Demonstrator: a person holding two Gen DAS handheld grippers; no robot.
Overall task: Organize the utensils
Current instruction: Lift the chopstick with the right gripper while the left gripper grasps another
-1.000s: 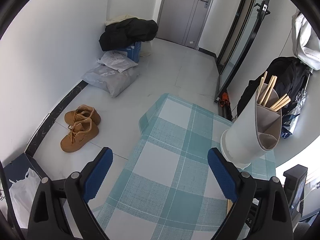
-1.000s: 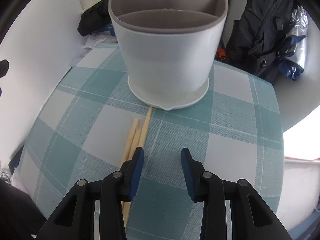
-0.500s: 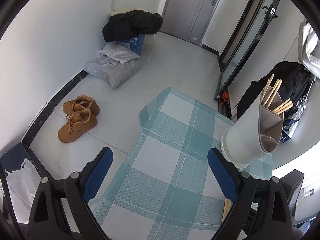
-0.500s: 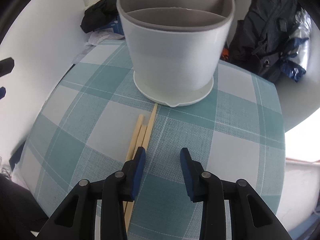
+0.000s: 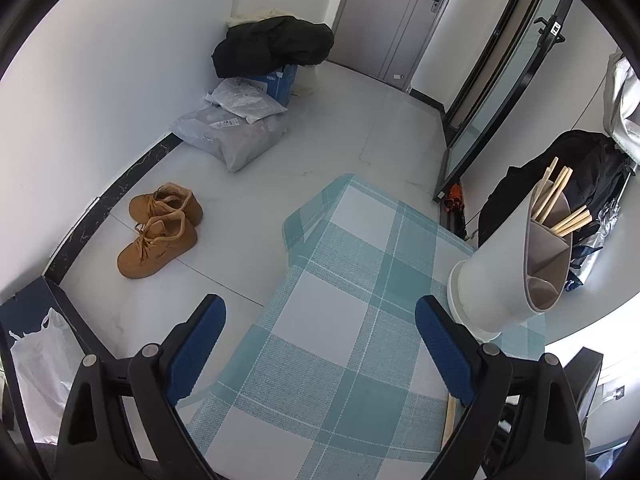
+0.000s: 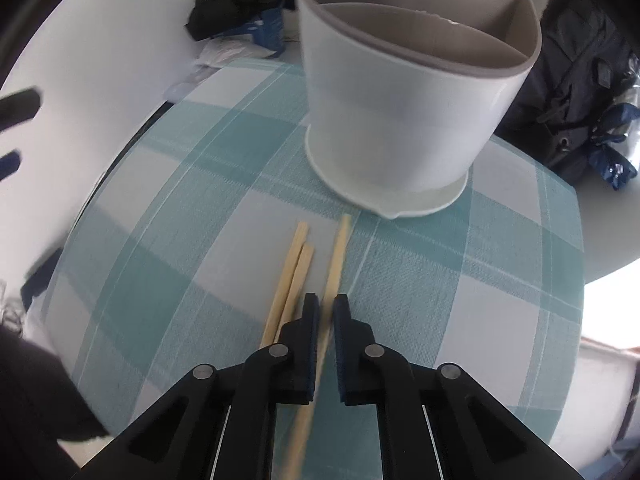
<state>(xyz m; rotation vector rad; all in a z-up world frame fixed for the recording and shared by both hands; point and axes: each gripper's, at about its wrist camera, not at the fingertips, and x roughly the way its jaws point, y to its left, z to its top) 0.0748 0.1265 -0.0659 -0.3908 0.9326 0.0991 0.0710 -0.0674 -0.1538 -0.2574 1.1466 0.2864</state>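
1. Since a moment ago my right gripper [image 6: 325, 312] has just closed on one chopstick [image 6: 338, 256], separated from two others [image 6: 294, 276]
2. Left gripper [image 5: 320, 338] hangs open over the checked tablecloth [image 5: 340, 312], utensil holder [image 6: 400, 120] ahead

Right black gripper with blue pads [image 6: 323, 312] has just closed, pointing toward 12 o'clock; left black gripper [image 5: 320, 330] gapes wide.

The white utensil holder [image 6: 404, 120] stands toward the table's far edge and blocks the way straight ahead, with two loose chopsticks [image 6: 290, 280] lying just short of it. The checked table [image 5: 340, 320] is open toward its left edge and far left corner. Right of the holder the cloth is bare to the table's right edge.
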